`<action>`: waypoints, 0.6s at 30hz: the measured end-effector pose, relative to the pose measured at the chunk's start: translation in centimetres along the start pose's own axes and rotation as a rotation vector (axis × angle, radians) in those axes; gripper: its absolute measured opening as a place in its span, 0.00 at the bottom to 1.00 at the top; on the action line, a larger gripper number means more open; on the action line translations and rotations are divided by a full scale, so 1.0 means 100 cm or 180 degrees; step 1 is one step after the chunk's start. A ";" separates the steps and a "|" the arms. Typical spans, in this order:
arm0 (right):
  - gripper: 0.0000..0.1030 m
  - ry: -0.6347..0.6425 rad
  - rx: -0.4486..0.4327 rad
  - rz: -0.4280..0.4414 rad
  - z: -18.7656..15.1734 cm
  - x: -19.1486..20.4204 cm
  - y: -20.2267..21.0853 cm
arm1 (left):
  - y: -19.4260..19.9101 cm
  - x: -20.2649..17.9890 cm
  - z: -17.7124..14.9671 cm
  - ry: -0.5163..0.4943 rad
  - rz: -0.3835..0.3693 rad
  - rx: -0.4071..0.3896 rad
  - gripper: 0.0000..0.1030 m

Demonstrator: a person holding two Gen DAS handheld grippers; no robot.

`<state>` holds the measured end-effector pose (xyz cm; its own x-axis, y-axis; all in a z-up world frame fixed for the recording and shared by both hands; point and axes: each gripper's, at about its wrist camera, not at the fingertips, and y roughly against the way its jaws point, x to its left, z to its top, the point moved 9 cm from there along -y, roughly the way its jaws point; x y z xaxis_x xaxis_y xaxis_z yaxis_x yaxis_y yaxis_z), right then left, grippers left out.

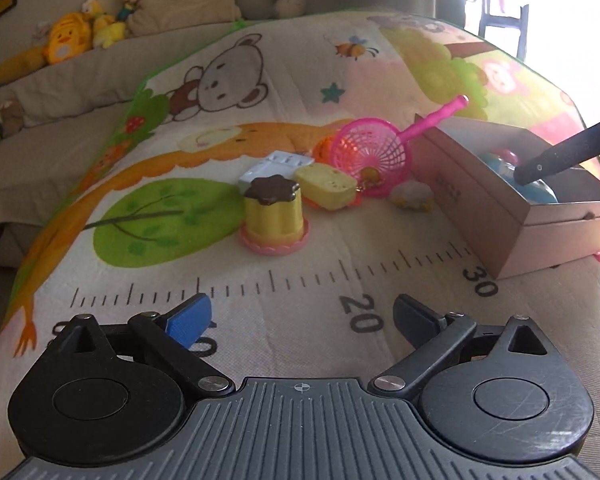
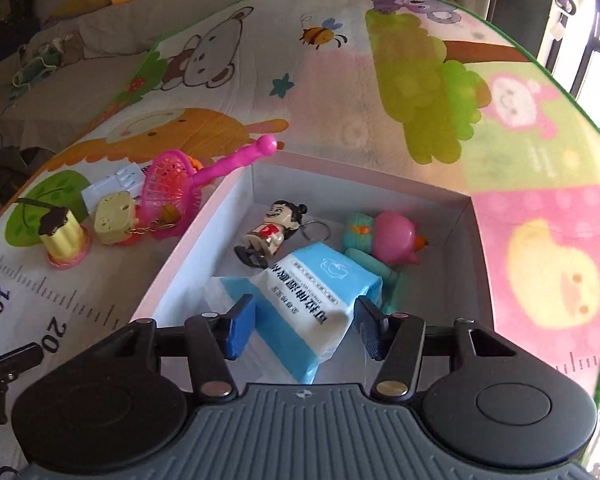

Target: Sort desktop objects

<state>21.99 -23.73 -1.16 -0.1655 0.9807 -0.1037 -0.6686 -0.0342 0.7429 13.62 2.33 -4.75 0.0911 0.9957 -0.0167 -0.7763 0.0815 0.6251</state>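
On the cartoon play mat, with a sofa of plush toys behind, a pudding toy, cheese keychain and pink net scoop lie left of the cardboard box. Left tongs hang released and empty over the bare ruler print. Right tongs angle down into the box, straddling a tissue pack; grip unclear.

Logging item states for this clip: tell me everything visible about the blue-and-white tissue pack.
The blue-and-white soft plastic tissue pack has a white face with dark printed characters and a round logo. It lies tilted inside the open pink-rimmed cardboard box, crumpled at its near end, between the right gripper's fingers, which sit at its sides. Its far edge seems to rest against the teal toy.
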 end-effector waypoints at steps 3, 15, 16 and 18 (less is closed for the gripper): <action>0.53 0.0042 -0.0114 0.0123 0.022 0.013 0.014 | -0.004 0.009 -0.006 0.0205 -0.0065 0.0063 0.98; 0.29 0.1117 0.0081 -0.0226 0.105 0.126 -0.077 | -0.001 0.020 -0.008 0.0521 -0.0246 -0.0032 1.00; 0.15 0.1058 0.0220 -0.0215 0.104 0.127 -0.087 | -0.001 0.020 -0.008 0.0541 -0.0264 -0.0041 1.00; 0.12 0.0922 0.0396 -0.0166 0.099 0.129 -0.093 | 0.000 0.022 -0.008 0.0579 -0.0301 -0.0057 1.00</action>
<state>33.27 -8.90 -2.84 -0.3447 0.8844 -0.3146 -0.5908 0.0560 0.8048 13.36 4.52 -5.39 0.0511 0.9750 -0.2163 -0.7808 0.1741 0.6000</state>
